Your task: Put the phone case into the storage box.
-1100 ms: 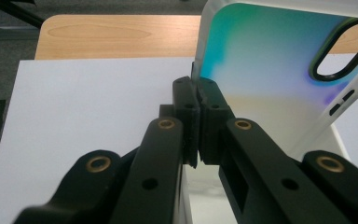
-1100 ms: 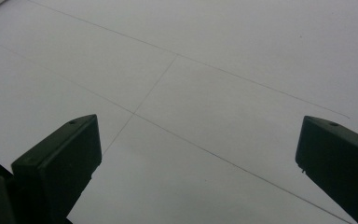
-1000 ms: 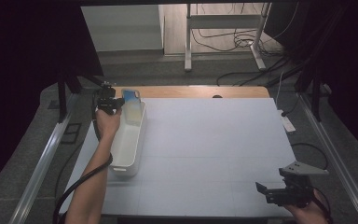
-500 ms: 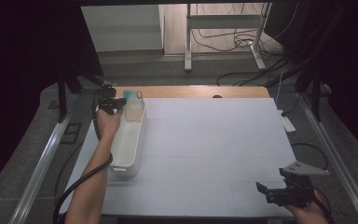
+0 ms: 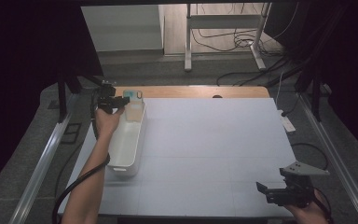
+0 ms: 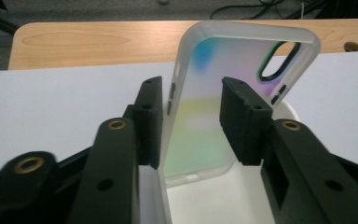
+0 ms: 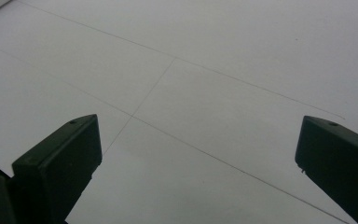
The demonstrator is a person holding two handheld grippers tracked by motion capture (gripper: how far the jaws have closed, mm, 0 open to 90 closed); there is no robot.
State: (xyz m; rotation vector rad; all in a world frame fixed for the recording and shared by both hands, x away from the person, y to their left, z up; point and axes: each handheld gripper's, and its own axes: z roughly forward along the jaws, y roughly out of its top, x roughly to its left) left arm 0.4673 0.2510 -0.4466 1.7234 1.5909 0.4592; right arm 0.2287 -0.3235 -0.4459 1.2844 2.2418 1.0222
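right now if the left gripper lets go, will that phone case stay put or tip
The phone case stands nearly upright, leaning in the far end of the white bin, so it would probably slide or tip flat if nudged. It looks thin and hollow, so likely light and bendy. The left gripper has just been opening; its jaws flank the case loosely.

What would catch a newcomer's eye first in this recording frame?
The pastel, translucent phone case stands upright at the far end of the white bin on the table's left side. The left tongs have just been opening, jaws either side of the case with a gap showing. At the near right corner, the right tongs wait wide open over the bare white table.
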